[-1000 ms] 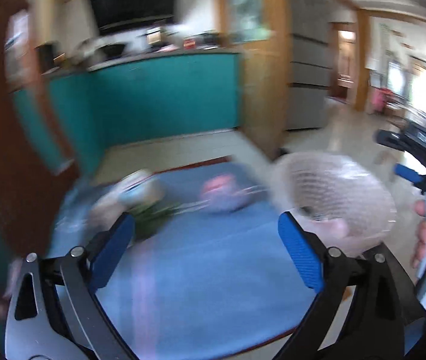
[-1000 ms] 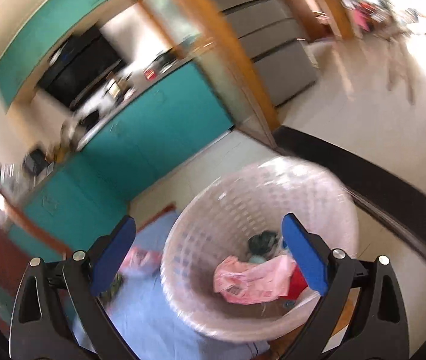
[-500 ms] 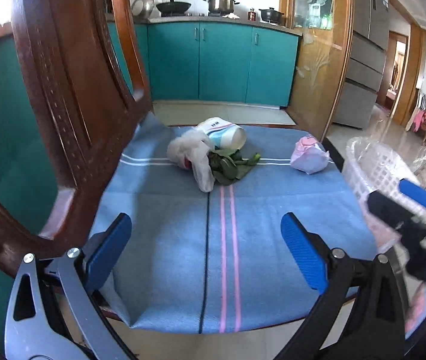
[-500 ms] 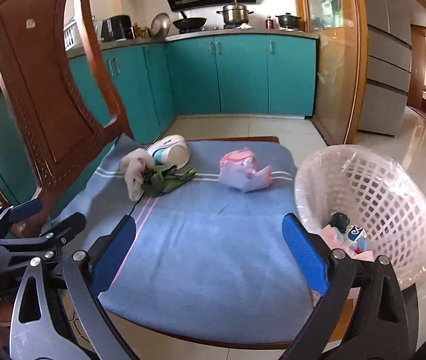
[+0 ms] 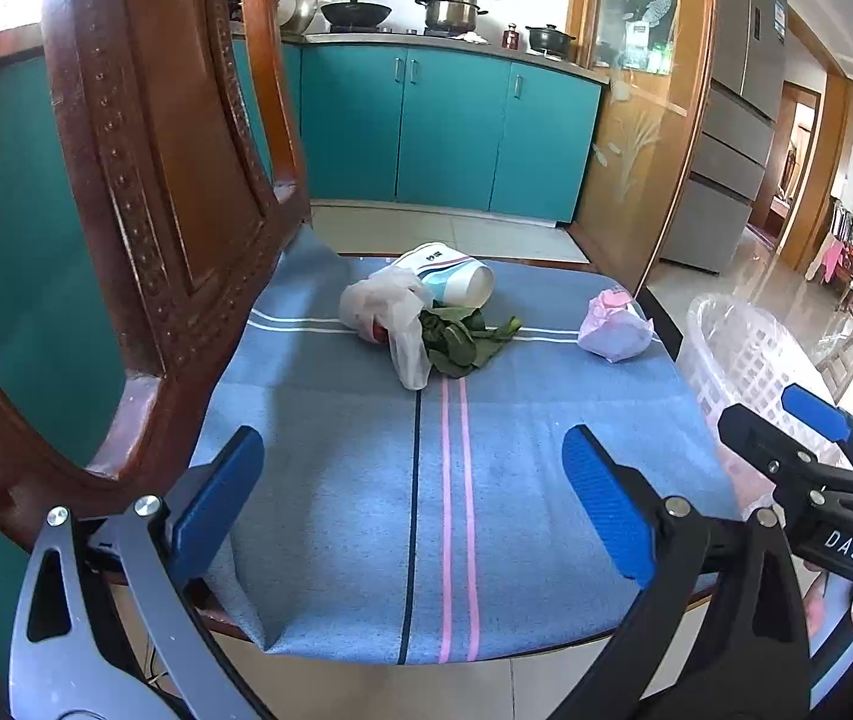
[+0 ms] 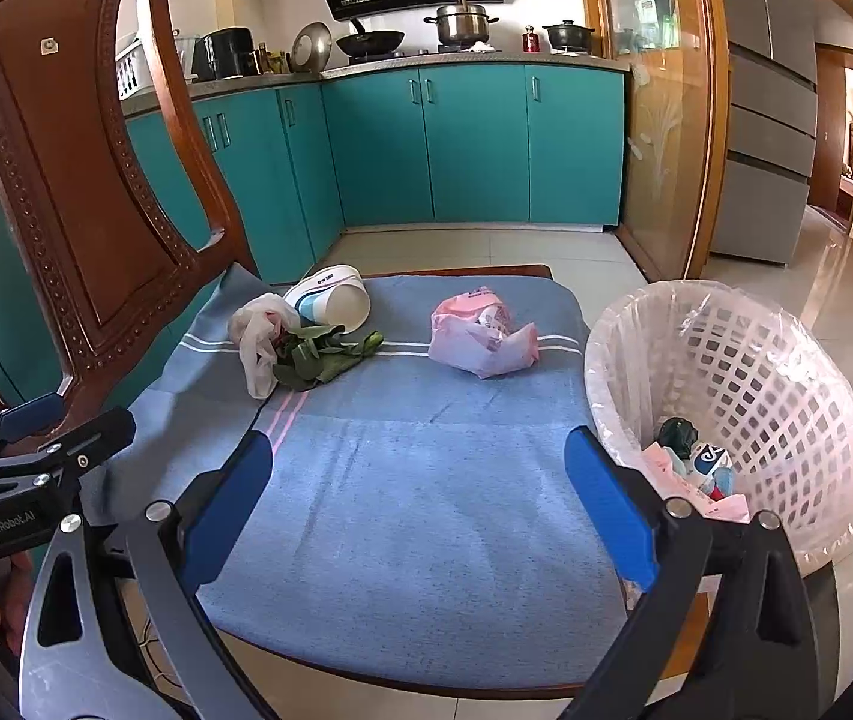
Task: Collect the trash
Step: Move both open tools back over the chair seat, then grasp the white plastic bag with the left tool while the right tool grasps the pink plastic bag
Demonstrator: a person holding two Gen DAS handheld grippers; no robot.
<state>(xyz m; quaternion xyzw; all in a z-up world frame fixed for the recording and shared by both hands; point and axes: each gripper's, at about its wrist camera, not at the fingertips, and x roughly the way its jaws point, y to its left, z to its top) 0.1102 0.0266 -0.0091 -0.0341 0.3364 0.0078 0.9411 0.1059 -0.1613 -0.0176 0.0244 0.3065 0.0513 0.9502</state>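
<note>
— Fingers on both tools: what are they doing?

— Both pairs are standing spread wide and gripping nothing. The left gripper point(image 5: 411, 489) is hovering over the near edge of the blue striped cloth point(image 5: 366, 480) that is covering the wooden chair point(image 5: 144, 180) seat; the right gripper point(image 6: 420, 489) is hovering over the same cloth, with its right blue pad point(image 6: 609, 507) sitting just in front of the white plastic basket point(image 6: 786, 396).

— Where is the trash lying?

— In the left wrist view, a clump is sitting at twelve o'clock on the cloth: a white paper cup point(image 5: 456, 282) lying on its side, a crumpled clear plastic bag point(image 5: 393, 318) touching it, and wilted green leaves point(image 5: 462, 339) spreading beside both. A pink-and-white crumpled bag point(image 5: 615, 330) is resting apart from them at about one o'clock, near the cloth's far right corner.

— And the basket?

— It is standing at three o'clock just beside the chair, lined with a clear bag, and is already holding some pink wrappers and a dark scrap point(image 6: 675, 429) at its bottom.
</note>
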